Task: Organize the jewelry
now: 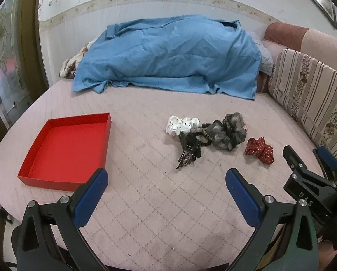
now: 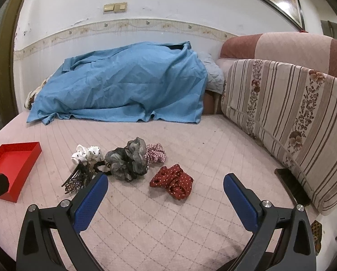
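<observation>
- Left wrist view: the left gripper point(image 1: 167, 180) hovers above the bed point(image 1: 146, 203), its two blue, dimpled rubber pads spread wide apart with nothing between them.
- Just beyond the left finger point(image 1: 90, 197) sits a shallow red tray point(image 1: 37, 176), square and smooth like cardboard, holding nothing.
- Ahead of the gap, nearer the right finger, lies the heap of hair things: a white satin scrunchie with black dots point(image 1: 182, 125), a puffy grey gauze scrunchie point(image 1: 229, 133) touching it, and a black toothed claw clip point(image 1: 188, 153) poking toward the fingers.
- A red polka-dot scrunchie point(image 1: 260, 150) lies a little apart, beyond the right finger's tip.
- The right gripper point(image 1: 304, 158) shows at the far right, black with blue pads, its fingers parted.
- Right wrist view: the right gripper point(image 2: 166, 183) has its fingers wide apart and holds nothing.
- The red polka-dot scrunchie point(image 2: 172, 180) lies crumpled just ahead, between the fingertips.
- The grey gauze scrunchie point(image 2: 127, 158), a red-checked scrunchie point(image 2: 156, 152) behind it, the white dotted one point(image 2: 87, 154) and the claw clip point(image 2: 77, 179) cluster beyond the left finger's tip.
- The red tray point(image 2: 10, 169) lies well off to the left.
- A rumpled blue sheet point(image 2: 123, 85) drapes a mound at the back; a striped floral cushion point(image 2: 281, 113) stands to the right.
</observation>
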`<action>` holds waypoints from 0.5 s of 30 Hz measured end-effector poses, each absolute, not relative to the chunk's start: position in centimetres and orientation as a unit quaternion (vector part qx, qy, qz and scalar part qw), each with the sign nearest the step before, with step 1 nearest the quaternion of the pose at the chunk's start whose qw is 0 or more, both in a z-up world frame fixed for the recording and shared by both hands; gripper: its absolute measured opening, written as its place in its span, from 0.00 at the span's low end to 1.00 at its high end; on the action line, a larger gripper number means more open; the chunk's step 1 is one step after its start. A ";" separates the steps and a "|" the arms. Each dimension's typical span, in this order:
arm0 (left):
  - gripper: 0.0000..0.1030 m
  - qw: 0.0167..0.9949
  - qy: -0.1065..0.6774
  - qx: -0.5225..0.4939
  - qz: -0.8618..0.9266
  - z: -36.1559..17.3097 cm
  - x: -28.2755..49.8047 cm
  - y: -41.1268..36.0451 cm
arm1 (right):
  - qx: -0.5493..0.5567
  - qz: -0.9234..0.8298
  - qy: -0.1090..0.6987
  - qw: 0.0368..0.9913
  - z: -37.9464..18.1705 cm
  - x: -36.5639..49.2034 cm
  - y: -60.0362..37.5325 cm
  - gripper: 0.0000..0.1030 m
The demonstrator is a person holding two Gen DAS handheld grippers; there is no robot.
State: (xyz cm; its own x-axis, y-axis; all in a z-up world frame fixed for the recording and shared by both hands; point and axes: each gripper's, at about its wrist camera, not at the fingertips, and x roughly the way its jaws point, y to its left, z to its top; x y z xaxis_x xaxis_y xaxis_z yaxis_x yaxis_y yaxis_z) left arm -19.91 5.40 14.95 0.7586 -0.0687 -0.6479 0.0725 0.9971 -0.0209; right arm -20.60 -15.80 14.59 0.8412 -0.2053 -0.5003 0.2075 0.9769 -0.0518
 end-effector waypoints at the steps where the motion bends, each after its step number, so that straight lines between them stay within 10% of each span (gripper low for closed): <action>1: 1.00 0.937 0.347 0.003 -0.037 14.8 -19.7 5.5 | 0.003 -0.107 0.262 0.959 14.5 -20.5 -15.9 1.00; 15: 1.00 0.923 0.385 0.000 0.021 12.8 -15.1 10.1 | 0.027 -0.089 0.310 0.946 11.8 -18.0 -17.5 1.00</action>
